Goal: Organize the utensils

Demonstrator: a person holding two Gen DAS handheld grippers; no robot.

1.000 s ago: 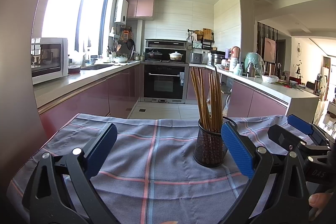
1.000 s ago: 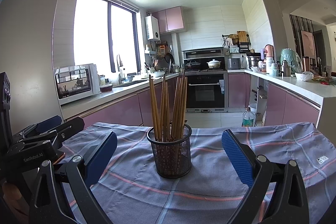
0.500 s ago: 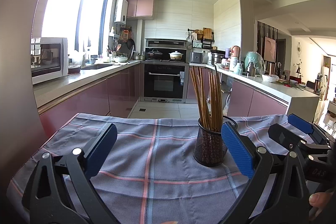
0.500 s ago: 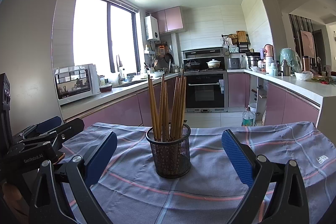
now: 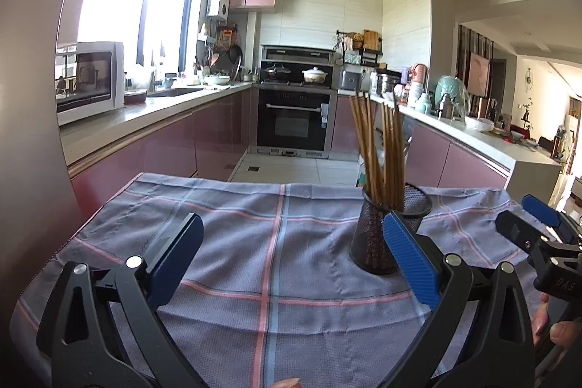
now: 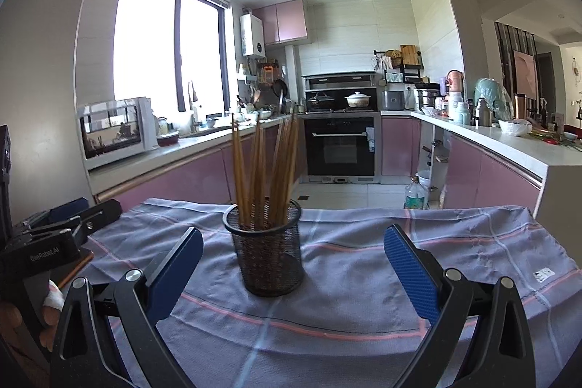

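- Your left hand-held gripper (image 5: 293,257) hangs low over the desk (image 5: 109,228) with its two blue-padded fingers spread wide and nothing between them.
- Your right hand-held gripper (image 6: 293,270) is spread wide in the same way and holds nothing.
- A grey checked cloth (image 6: 363,279) with pink and blue lines covers the desk.
- A black mesh holder (image 6: 267,251) stands upright on the cloth, packed with brown wooden chopsticks (image 6: 265,170) that fan out above its rim.
- In the right wrist view the holder sits ahead of the gripper, a little left of the middle of the gap between the fingers, beyond the fingertips and touching neither.
- In the left wrist view the same holder (image 5: 378,235) stands partly behind the right-side blue pad (image 5: 409,260), outside the open gap; you cannot tell from here whether they touch.
- Each gripper shows at the edge of the other's view: the right one (image 5: 545,242) at the far right, the left one (image 6: 54,239) at the far left, with fingers of a hand (image 6: 49,308) beneath it.
- Behind the desk lies a kitchen with pink cabinets (image 6: 174,180), a black oven (image 6: 340,148) and a white microwave (image 5: 87,79).
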